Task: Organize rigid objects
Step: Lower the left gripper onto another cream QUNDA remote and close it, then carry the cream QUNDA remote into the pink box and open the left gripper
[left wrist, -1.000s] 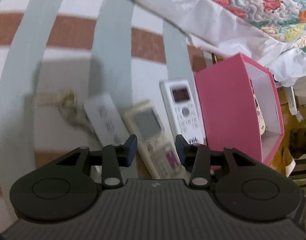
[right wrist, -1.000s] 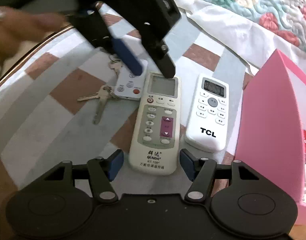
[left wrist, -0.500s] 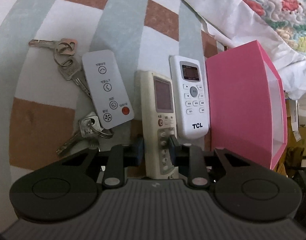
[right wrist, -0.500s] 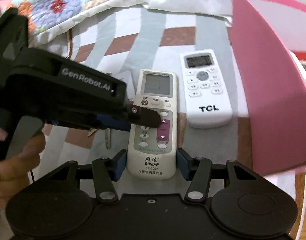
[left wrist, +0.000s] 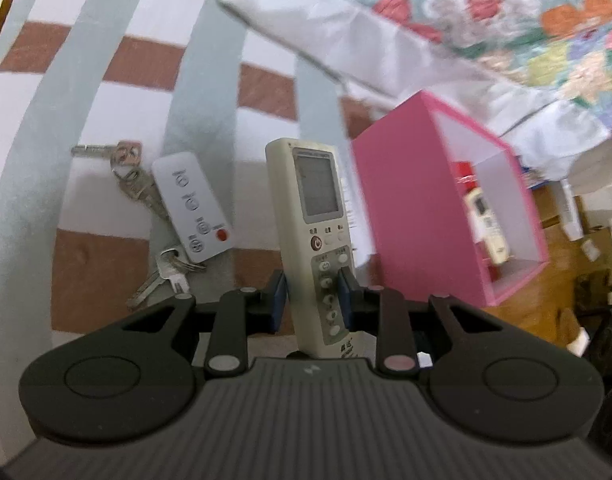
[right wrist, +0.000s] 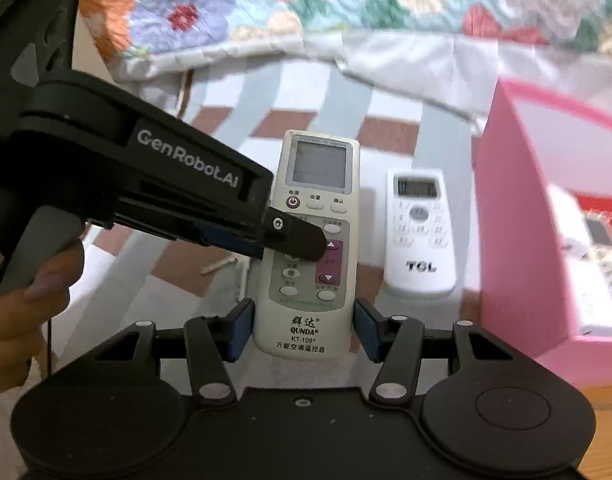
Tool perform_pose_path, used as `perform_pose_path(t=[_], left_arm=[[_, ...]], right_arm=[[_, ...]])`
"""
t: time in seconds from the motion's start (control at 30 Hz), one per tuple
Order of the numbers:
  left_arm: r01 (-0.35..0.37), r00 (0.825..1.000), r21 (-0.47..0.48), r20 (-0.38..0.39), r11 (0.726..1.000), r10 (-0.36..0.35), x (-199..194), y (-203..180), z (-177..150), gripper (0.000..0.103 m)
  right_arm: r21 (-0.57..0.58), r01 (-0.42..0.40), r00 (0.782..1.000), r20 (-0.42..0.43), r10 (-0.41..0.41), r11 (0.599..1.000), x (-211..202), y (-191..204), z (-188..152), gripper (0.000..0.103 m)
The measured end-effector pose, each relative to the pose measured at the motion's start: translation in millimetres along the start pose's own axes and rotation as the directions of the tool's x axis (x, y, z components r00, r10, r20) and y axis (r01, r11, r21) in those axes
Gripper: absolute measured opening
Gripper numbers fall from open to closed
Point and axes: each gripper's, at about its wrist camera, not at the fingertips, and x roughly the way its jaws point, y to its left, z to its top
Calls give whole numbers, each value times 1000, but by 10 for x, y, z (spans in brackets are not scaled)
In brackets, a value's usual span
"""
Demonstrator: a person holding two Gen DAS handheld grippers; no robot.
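Pinching the beige remote sideways, the left hand-held gripper lifts it.

A cream rectangular plastic remote control is showing a maroon button panel; the pink open-topped box is sitting on white, grey and brown checked bedding.
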Motion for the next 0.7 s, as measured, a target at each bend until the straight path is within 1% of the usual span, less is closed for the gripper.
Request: perform_pose_path(t=[0.13, 0.23, 0.3, 0.37, 0.47, 0.53, 0.63, 0.7], left_arm=[[58, 997, 30, 40, 998, -59, -253, -161, 43, 26], [78, 994, 68, 65, 995, -83, -407, -375, 85, 26], [97, 993, 93, 65, 991, -103, -476, -538, 151, 26], [108, 992, 131, 46, 985, -115, -497, -723, 226, 26], [107, 993, 216, 22, 971, -115, -458, -1081, 324, 26], [101, 995, 253, -4, 962, -103, -377, -1306, 394, 26], [115, 993, 259, -70, 959, -100, -144, -1584, 502, 26], [130, 989, 260, -109, 957, -104, 60, -1729, 552, 27]], right_arm=[[-40, 24, 998, 61, -22, 999, -314, 37, 72, 59], [-47, 41, 994, 107, -35, 998, -575, 15, 146, 59], [-65, 66, 990, 131, -57, 996, -735, -21, 184, 59], [-66, 89, 986, 144, -79, 994, -876, -96, 223, 59], [-14, 106, 983, 153, -103, 994, -1074, -278, 297, 59], [33, 112, 982, 149, -116, 993, -1147, -432, 343, 59], [129, 127, 982, 126, -143, 983, -1211, -683, 308, 59], [217, 132, 982, 104, -158, 967, -1220, -882, 291, 59]])
